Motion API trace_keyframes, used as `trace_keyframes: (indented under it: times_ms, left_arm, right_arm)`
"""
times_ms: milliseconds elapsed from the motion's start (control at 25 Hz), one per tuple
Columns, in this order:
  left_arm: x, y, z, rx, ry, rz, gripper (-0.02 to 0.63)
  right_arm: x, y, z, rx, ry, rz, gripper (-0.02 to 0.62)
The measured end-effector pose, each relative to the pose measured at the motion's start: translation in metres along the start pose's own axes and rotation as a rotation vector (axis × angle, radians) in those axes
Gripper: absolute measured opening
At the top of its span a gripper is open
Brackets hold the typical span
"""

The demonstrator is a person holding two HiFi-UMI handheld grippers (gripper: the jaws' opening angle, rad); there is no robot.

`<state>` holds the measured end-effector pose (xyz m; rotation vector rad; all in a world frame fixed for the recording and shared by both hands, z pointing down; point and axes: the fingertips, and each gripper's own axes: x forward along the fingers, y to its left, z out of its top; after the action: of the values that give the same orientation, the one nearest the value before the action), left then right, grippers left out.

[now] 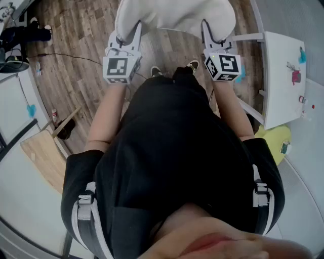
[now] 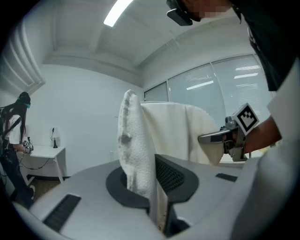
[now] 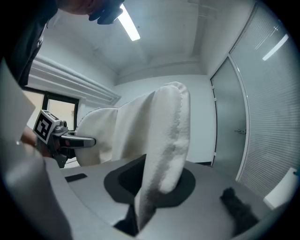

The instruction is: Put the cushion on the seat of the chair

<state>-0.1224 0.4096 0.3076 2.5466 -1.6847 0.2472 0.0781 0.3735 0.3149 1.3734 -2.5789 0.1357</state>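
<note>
Left gripper [image 1: 135, 30] is clamped on one edge of the white cushion [image 1: 174, 15], and the right gripper [image 1: 206, 29] pinches the other edge. The cushion is held in the air at the top of the frame. Those are thin bites on soft fabric, so one sideways tug could slip an edge free. White desk [image 1: 281, 66] at right; no containers that I can spot.
</note>
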Motion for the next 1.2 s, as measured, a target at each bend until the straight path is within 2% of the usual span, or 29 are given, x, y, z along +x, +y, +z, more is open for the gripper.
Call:
trace_keyframes:
  times_ms: [720,1200]
  left_arm:
    - [-0.018,0.004,0.007,0.005,-0.013,0.005,0.055]
    - [0.017,0.006,0.015,0.010,0.000,0.031,0.055]
  right_arm:
    - [-0.007,0.016,0.006,0.015,0.006,0.008,0.051]
    - [0.020,-0.016,0.010,0.025,0.004,0.050,0.051]
